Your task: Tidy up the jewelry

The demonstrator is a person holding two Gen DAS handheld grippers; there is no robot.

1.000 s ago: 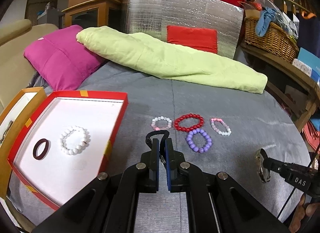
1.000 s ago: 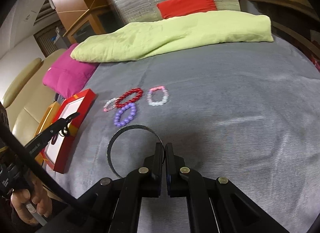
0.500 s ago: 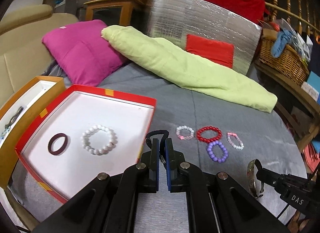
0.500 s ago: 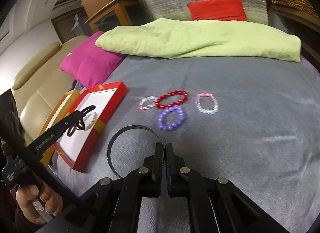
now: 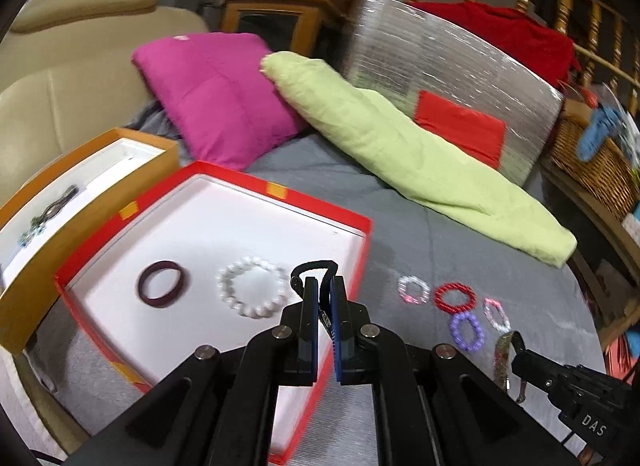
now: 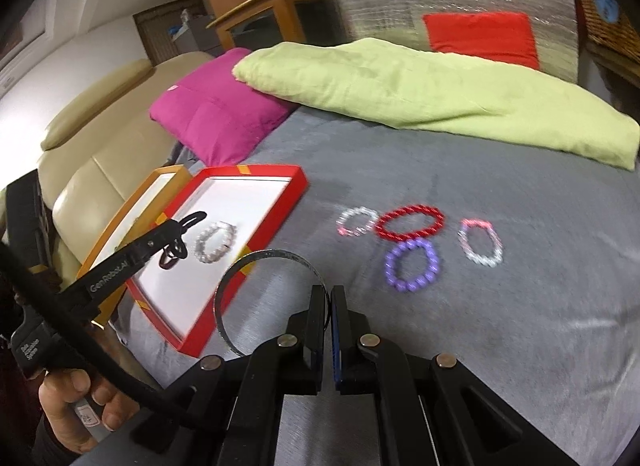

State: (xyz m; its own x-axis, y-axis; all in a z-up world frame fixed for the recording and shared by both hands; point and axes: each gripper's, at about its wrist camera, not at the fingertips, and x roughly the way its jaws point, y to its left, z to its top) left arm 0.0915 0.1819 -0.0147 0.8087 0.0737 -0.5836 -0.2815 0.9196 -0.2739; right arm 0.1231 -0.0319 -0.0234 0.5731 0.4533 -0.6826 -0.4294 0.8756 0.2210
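Note:
My left gripper [image 5: 323, 286] is shut on a black loop bracelet [image 5: 314, 268] and hangs over the right part of the red tray [image 5: 280, 193]. On the tray's white floor lie a dark maroon bangle [image 5: 162, 284] and a white pearl bracelet [image 5: 254, 290]. My right gripper [image 6: 329, 294] is shut on a thin dark glittery bangle [image 6: 272, 254], above the grey bedcover just right of the tray [image 6: 280, 209]. Several bead bracelets lie on the cover: clear-pink [image 6: 358, 221], red [image 6: 410, 221], purple [image 6: 412, 264], pink-white [image 6: 480, 242]. The right wrist view also shows the left gripper [image 6: 188, 225].
An orange box [image 5: 100, 169] with a chain inside stands left of the tray. A magenta pillow [image 5: 224, 93], a long green pillow [image 5: 400, 153] and a silver foil board [image 5: 440, 65] line the back. A wicker basket [image 5: 596, 169] is at right, a beige sofa [image 6: 100, 137] at left.
Both grippers have moved left, from beside the bead bracelets toward the red tray. The left one now hangs over the tray's right part. Both still hold their pieces.

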